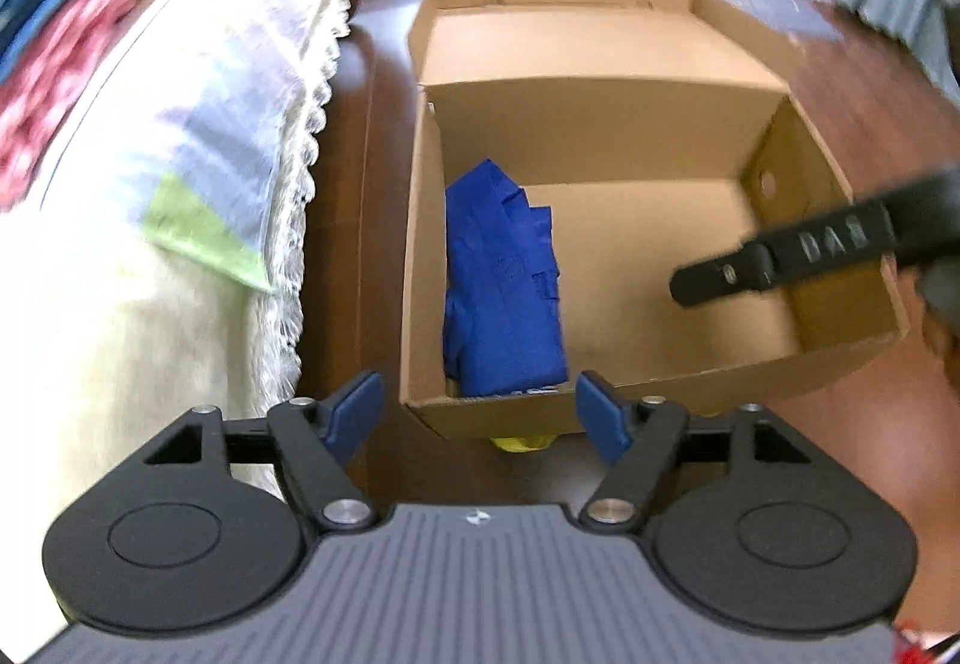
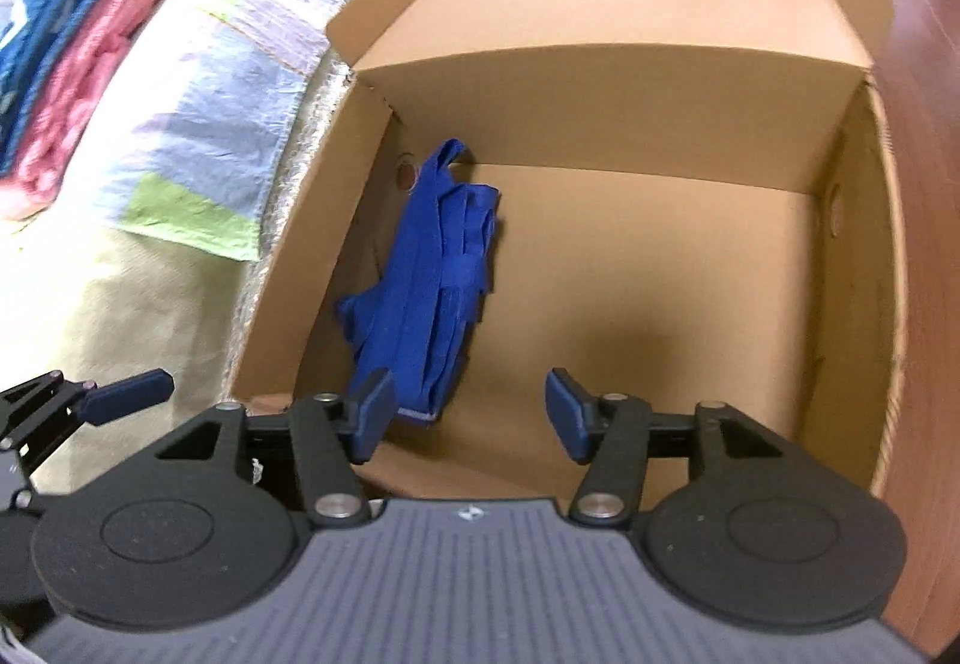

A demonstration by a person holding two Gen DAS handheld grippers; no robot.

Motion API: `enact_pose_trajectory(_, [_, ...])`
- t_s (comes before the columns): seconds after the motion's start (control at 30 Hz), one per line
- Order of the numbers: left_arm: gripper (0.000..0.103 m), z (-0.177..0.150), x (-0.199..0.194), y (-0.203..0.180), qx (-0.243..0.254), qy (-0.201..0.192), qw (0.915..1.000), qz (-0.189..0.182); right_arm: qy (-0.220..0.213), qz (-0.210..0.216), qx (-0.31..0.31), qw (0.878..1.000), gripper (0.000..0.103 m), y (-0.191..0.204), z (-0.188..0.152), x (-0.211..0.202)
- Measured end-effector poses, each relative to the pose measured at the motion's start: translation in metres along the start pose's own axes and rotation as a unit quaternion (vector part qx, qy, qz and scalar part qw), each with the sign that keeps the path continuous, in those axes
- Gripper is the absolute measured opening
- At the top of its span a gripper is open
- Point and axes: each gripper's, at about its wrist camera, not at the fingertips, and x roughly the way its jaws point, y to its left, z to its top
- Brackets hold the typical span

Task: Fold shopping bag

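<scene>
folded blue fabric shopping bag in brown cardboard box, left wall | long axis away | both jaws apart, empty | right gripper nearer

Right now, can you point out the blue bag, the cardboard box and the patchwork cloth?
Blue bag (image 2: 432,274): right wrist view, on the middle of the folded bundle.
Cardboard box (image 2: 606,111): right wrist view, on the far inner wall.
Patchwork cloth (image 1: 210,123): left wrist view, on a pale blue patch.

Matt blue cloth bag (creased) in plain cardboard box.
</scene>
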Motion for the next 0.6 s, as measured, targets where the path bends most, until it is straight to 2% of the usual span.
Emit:
enact_pose_trajectory(0.13, [0.074,-0.005,-0.015,0.000,-0.038,-0.005,0.9993,-0.008,-0.020,-0.009,-0.023,1.000,0.069,0.008,-0.013,-0.025])
enact_pose_trajectory(0.2, [0.075,-0.006,-0.024,-0.008,-0.027,-0.011,0.9996,0.004,-0.033,-0.018,-0.036,0.999,0.075,0.013,-0.018,-0.036])
enact_pose_trajectory(0.23, [0.075,-0.005,-0.029,-0.013,-0.016,-0.017,0.9996,0.013,-0.039,-0.024,-0.042,0.998,0.081,0.015,-0.020,-0.041])
enact_pose_trajectory(0.3, [0.079,-0.005,-0.041,-0.024,0.003,-0.034,0.9990,0.029,-0.054,-0.030,-0.055,0.997,0.083,0.018,-0.023,-0.053])
enact_pose_trajectory(0.4, [0.083,-0.008,-0.055,-0.037,0.007,-0.057,0.9980,0.024,-0.080,-0.043,-0.081,0.993,0.090,0.023,-0.030,-0.073])
enact_pose_trajectory(0.6, [0.089,-0.012,-0.072,-0.042,-0.049,-0.088,0.9949,0.007,-0.136,-0.080,-0.124,0.980,0.096,0.030,-0.040,-0.110])
